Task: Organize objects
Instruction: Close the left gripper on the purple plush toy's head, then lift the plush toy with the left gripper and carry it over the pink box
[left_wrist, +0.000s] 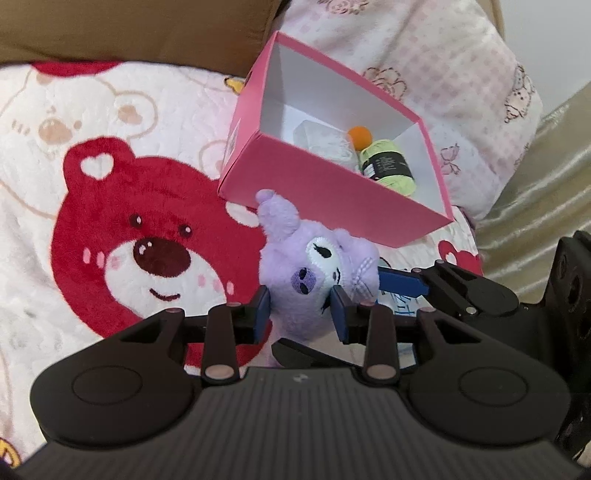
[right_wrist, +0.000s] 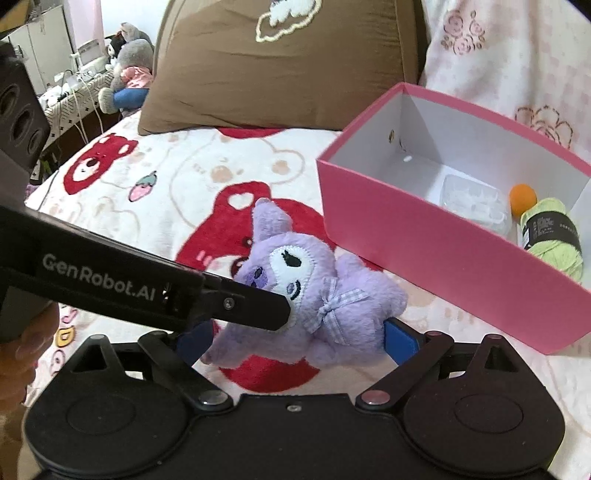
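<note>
A purple plush hangs clamped in the left gripper, whose blue pads press in on the toy's head from both sides above a bear-print blanket. The right gripper has its jaws spread wide around the plush's body; its pads stand on either side of the toy, the right one at the edge of its fur, though whether they press on it cannot be told. In the right wrist view the left gripper's black finger crosses from the left and meets the plush's face.

Just beyond the toy, to the right, sits an open pink box with a white interior. Inside it lie a green yarn ball, an orange ball and a clear plastic case. A brown pillow lies at the far end of the blanket, with a pink floral quilt to its right, behind the box.
</note>
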